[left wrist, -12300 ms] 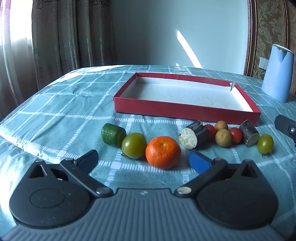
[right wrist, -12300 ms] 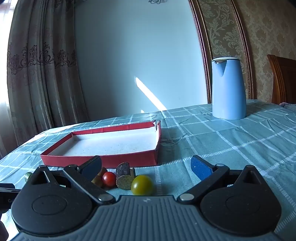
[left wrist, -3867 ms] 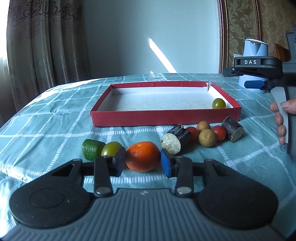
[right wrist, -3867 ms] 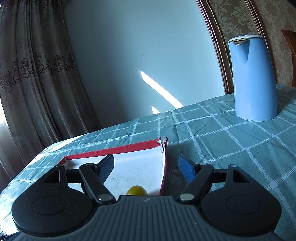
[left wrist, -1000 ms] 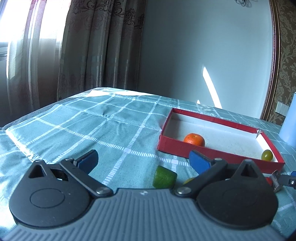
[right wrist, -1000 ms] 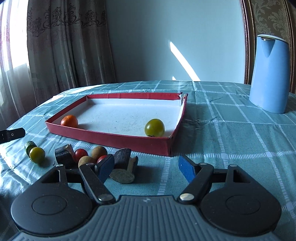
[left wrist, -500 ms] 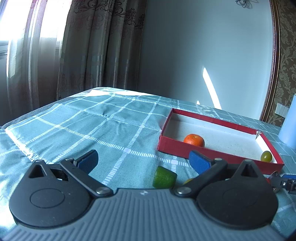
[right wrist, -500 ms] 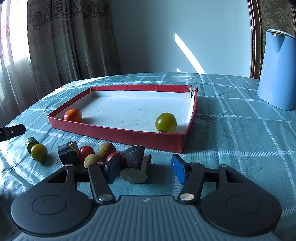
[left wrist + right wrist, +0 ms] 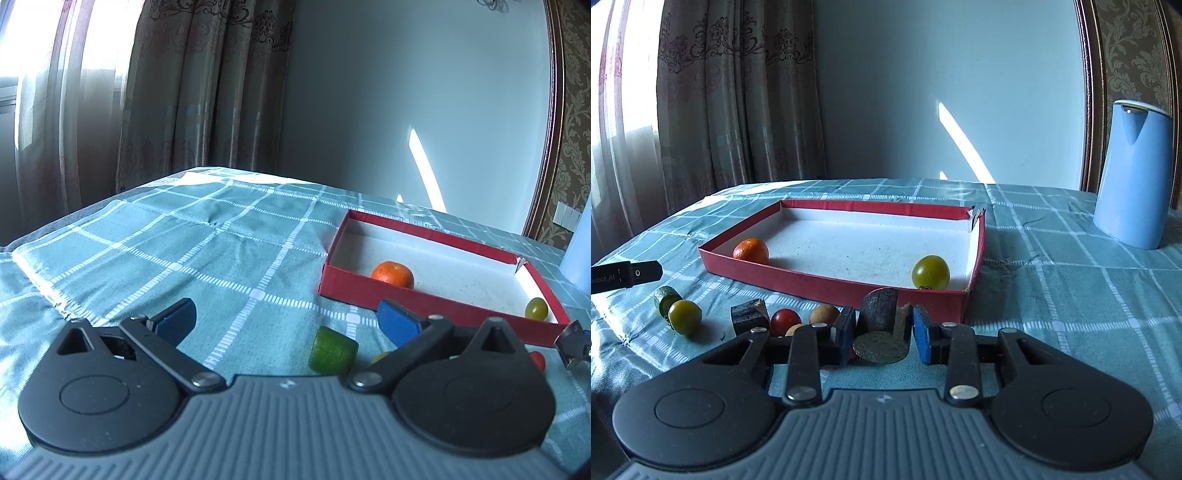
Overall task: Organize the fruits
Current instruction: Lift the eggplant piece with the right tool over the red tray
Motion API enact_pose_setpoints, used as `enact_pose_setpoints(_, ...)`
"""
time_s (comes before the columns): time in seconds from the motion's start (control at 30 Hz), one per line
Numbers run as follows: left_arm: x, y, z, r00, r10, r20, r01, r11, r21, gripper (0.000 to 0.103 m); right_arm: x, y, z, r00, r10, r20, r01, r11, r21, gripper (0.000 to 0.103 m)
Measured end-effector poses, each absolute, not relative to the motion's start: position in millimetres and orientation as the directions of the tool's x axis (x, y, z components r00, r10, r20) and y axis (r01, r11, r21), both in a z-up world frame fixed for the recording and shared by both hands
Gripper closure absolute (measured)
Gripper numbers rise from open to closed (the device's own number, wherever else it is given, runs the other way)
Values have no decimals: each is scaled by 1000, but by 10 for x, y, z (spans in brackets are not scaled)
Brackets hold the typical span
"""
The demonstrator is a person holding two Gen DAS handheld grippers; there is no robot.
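My right gripper point(image 9: 881, 334) has its blue pads closed around a dark brown sugarcane piece point(image 9: 881, 321) lying on the cloth in front of the red tray point(image 9: 827, 282). The tray holds an orange point(image 9: 751, 250) at the left and a green tomato point(image 9: 930, 272) at the right. More fruit lies left of the gripper: a red tomato point(image 9: 785, 320), a brown longan point(image 9: 823, 314), another sugarcane piece point(image 9: 748, 319), a green tomato point(image 9: 685, 312), a cucumber piece point(image 9: 665, 298). My left gripper point(image 9: 286, 319) is open and empty above the cloth, near the cucumber piece point(image 9: 332, 350).
A blue kettle point(image 9: 1134, 173) stands at the back right of the table. Curtains hang behind the table's left side. The teal checked tablecloth point(image 9: 177, 251) stretches wide to the left of the tray point(image 9: 369, 288). The left gripper's tip point(image 9: 628, 277) shows at the right view's left edge.
My right gripper has moved down and forward and its jaws have closed from wide open onto the sugarcane piece. The left gripper has barely moved.
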State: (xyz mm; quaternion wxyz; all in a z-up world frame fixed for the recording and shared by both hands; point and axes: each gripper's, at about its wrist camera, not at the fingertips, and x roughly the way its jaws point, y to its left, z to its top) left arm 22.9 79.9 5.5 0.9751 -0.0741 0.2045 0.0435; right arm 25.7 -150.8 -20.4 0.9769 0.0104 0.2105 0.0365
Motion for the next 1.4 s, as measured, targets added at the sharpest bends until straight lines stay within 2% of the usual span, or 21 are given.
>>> enact_pose_setpoints(0.5, 243, 807, 48, 909, 56, -412, -120, 984, -130, 0, 359, -1411, 126, 935, -14, -354, 2, 999, -35, 70)
enact_pose_setpoints(0.97, 265, 817, 37, 906, 34, -421, -104, 984, -145, 0, 675, -1362, 110, 928, -40, -370, 15, 998, -68, 70)
enact_pose_setpoints(1.27, 264, 824, 37, 906, 31, -421, -103, 983, -150, 0, 576, -1427, 89, 926, 1, -377, -22, 998, -52, 70)
enact_pose_setpoints(1.33, 260, 830, 40, 907, 30, -419, -104, 983, -154, 0, 486, -1534, 71, 923, 37, -384, -52, 998, -29, 68)
enact_pose_setpoints(1.4, 258, 832, 43, 908, 29, -418, -103, 982, -155, 0, 392, -1664, 39, 920, 68, -386, -79, 997, -12, 56)
